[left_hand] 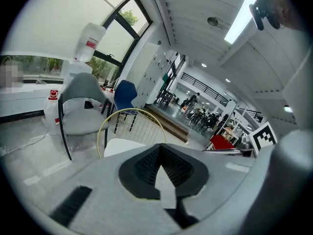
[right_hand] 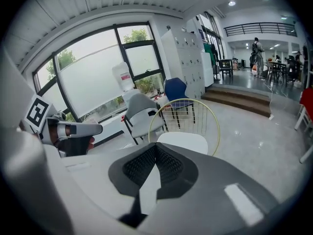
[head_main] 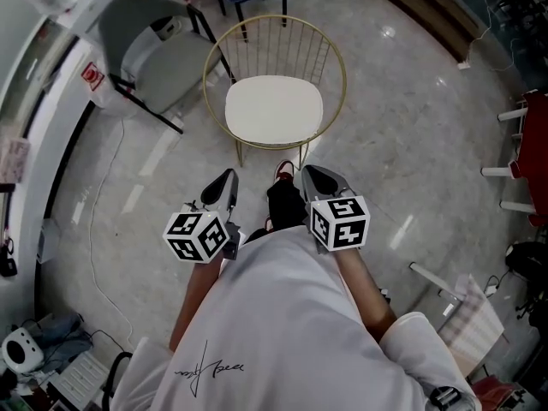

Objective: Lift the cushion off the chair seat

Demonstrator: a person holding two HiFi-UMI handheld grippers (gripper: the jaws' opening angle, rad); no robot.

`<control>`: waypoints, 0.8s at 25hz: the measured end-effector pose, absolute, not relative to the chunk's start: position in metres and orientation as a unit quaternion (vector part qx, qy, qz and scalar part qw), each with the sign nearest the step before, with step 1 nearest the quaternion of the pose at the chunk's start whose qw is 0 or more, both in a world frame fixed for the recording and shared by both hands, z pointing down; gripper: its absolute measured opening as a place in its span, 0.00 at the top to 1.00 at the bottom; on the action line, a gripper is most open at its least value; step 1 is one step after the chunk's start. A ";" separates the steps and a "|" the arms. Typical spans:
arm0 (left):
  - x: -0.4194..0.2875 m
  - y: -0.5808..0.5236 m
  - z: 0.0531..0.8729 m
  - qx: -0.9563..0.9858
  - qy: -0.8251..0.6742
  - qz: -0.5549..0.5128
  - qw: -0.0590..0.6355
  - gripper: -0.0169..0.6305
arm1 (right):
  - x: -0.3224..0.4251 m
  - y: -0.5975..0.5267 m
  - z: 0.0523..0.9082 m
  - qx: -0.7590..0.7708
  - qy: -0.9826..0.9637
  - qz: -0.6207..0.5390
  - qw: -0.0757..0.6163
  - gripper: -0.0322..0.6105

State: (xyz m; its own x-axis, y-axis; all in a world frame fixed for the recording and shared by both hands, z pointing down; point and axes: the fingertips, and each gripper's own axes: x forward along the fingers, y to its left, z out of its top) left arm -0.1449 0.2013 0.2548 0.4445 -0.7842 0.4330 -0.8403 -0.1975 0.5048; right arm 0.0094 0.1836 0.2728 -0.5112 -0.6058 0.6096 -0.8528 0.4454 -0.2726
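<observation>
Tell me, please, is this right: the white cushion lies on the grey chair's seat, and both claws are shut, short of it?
Not quite: the head view shows the white cushion on the gold wire chair, not the grey chair. The left claw and right claw are shut, short of it.

You wear a white short-sleeved T-shirt with a small dark script print at its 7 o'clock. Your left gripper and right gripper are grey-shelled, each carrying a black-and-white marker cube, with black ribbed fingers.
</observation>
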 end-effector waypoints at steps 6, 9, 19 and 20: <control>-0.147 0.150 0.261 0.772 -0.520 0.051 0.361 0.97 | 0.007 0.133 0.279 0.444 -0.817 0.293 0.222 0.94; -0.142 0.127 0.257 0.774 -0.520 0.055 0.358 0.97 | 0.011 0.107 0.277 0.444 -0.816 0.296 0.222 0.94; -0.141 0.045 0.262 0.781 -0.508 0.063 0.359 0.97 | 0.018 0.025 0.277 0.456 -0.810 0.293 0.225 0.94; -0.139 0.038 0.263 0.781 -0.508 0.064 0.358 0.97 | 0.021 0.017 0.278 0.458 -0.809 0.293 0.225 0.93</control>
State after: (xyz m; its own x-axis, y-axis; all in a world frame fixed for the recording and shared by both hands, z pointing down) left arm -0.1394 0.0376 0.2630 0.4764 -0.7476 0.4627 -0.8389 -0.2288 0.4939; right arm 0.0207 0.0174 0.2776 -0.4796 -0.6089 0.6319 -0.8724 0.4085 -0.2685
